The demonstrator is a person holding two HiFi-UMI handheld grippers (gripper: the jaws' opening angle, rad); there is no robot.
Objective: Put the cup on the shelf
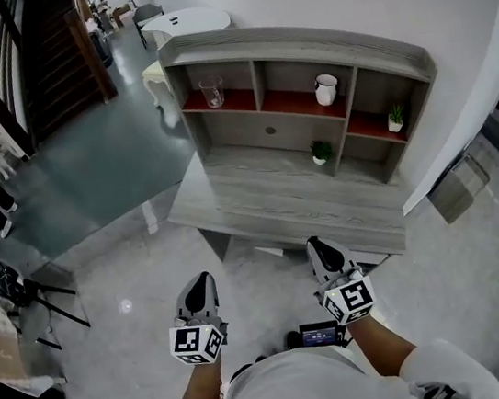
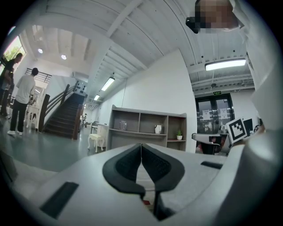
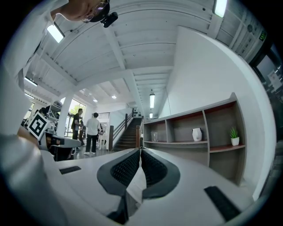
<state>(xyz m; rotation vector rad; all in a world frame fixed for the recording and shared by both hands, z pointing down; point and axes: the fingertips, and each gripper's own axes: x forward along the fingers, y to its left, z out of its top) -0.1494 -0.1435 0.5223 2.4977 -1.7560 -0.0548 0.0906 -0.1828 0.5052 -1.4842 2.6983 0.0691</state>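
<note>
White and smooth-looking, the cup [image 1: 326, 89] is a squat, rounded thing. It stands upright in the middle compartment of the shelf [image 1: 296, 47], toward the right end of that red board. I count just one of it.

One clear glass [image 1: 212, 92] stands in the left compartment and is see-through enough to show the back panel behind it. A potted plant [image 1: 395, 118] in a white pot sits in the right compartment, and a second plant [image 1: 320, 152] stands lower down, near the back edge of the tabletop [image 1: 288, 207]. That makes two plants.

Shelf and tabletop are both grey wood with a streaky grain, and the three compartment floors are red.

My left tool [image 1: 202, 283] and right tool [image 1: 322, 250] hang by the tabletop's near edge. Each has its black ribbed pads [image 3: 126, 170] pressed together, with nothing between them.
</note>
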